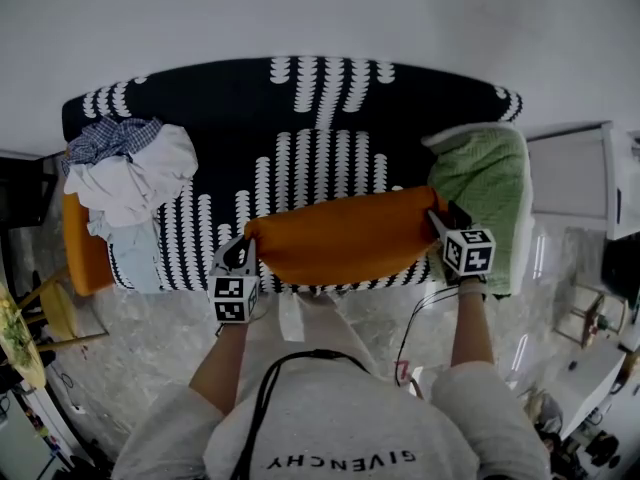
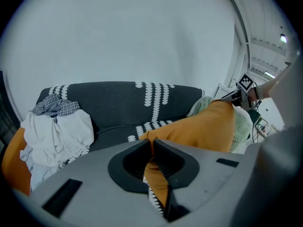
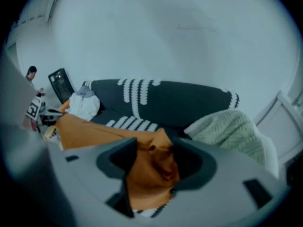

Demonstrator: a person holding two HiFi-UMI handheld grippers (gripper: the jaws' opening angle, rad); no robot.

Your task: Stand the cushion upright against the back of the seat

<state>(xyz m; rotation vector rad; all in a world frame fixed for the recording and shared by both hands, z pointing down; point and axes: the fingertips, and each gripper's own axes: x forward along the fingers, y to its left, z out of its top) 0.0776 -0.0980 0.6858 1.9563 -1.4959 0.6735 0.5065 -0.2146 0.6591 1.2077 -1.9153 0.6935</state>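
Observation:
The orange cushion (image 1: 345, 236) lies lengthwise over the front edge of the dark sofa seat (image 1: 320, 168), in front of the patterned backrest (image 1: 230, 93). My left gripper (image 1: 243, 251) is at its left end, jaws nearly together and pinching that corner's fabric (image 2: 158, 174). My right gripper (image 1: 440, 218) is at the right end. Its jaws stand wide, and the cushion's corner (image 3: 151, 164) sits loosely bunched between them. In the left gripper view the cushion (image 2: 203, 126) stretches off toward the right gripper.
A pile of white and checked clothes (image 1: 130, 173) covers the sofa's left end, with a second orange cushion (image 1: 85, 253) beside it. A green knitted blanket (image 1: 485, 183) is draped over the right armrest. White furniture (image 1: 570, 178) stands to the right, a wooden stool (image 1: 55, 308) to the left.

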